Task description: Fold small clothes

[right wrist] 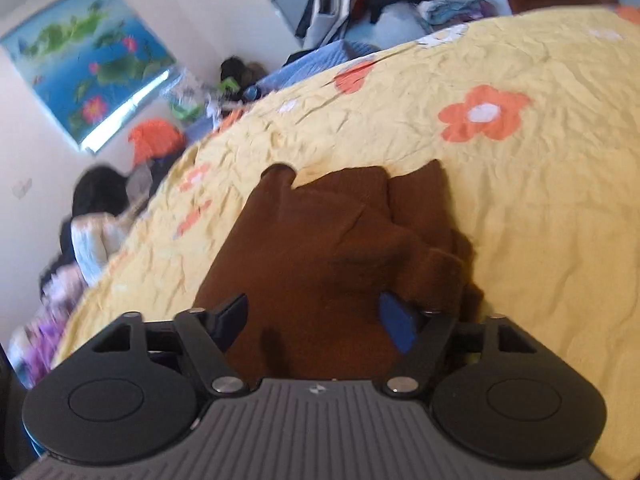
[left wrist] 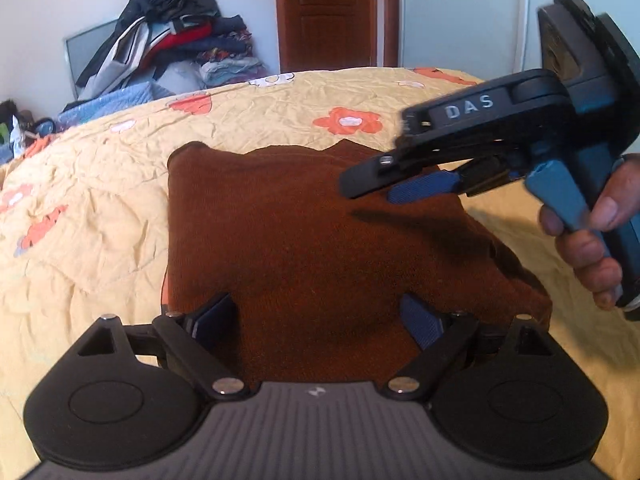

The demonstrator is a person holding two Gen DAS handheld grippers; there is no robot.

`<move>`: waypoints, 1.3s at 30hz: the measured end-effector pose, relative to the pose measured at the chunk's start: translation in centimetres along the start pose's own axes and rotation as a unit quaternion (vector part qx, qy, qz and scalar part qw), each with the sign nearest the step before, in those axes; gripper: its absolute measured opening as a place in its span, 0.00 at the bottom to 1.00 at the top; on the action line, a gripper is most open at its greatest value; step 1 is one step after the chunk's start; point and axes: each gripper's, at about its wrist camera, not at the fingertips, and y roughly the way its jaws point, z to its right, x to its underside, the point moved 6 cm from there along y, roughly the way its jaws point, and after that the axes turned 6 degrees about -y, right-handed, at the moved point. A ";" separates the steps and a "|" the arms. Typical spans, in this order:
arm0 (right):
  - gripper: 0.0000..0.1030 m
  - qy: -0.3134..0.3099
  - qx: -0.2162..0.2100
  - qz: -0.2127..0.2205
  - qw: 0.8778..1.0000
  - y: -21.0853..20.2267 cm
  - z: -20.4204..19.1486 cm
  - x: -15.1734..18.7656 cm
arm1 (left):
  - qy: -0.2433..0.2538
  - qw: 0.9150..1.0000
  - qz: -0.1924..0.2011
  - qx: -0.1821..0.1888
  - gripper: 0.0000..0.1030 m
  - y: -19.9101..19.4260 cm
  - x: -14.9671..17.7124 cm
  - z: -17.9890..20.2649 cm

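The partly folded brown knitted garment (left wrist: 304,232) lies on the yellow flowered bedspread (left wrist: 100,208), both the left gripper (left wrist: 316,324) and the right gripper (right wrist: 316,320) hovering over it, jaws wide and empty, so I reckon a shallow pinch might snag one layer and undo the fold.

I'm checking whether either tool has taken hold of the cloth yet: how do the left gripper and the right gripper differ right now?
The left gripper sits low at the near edge of the brown garment; the right gripper hangs above its far right part, casting a shadow on it. The left gripper points along the bed; the right gripper crosses in from the side. Both are open, with no cloth between the fingers.
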 end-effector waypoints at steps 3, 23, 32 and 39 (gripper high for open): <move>0.47 0.008 0.023 -0.010 1.000 -0.7 -0.1 -0.5 | 0.007 1.000 0.003 0.000 0.90 0.3 0.1 0.2; 0.54 -0.062 0.072 0.008 0.995 -1.0 -2.6 -0.6 | 0.010 0.999 0.025 0.020 0.91 -2.6 0.8 0.4; 0.72 -0.078 0.003 0.009 0.997 -1.4 -4.2 3.1 | 0.065 0.998 0.006 0.025 0.92 -1.9 4.5 1.0; 0.82 -0.050 -0.024 0.028 0.998 -6.5 -6.8 3.7 | -0.012 0.998 0.009 0.062 0.92 -5.1 4.3 -0.8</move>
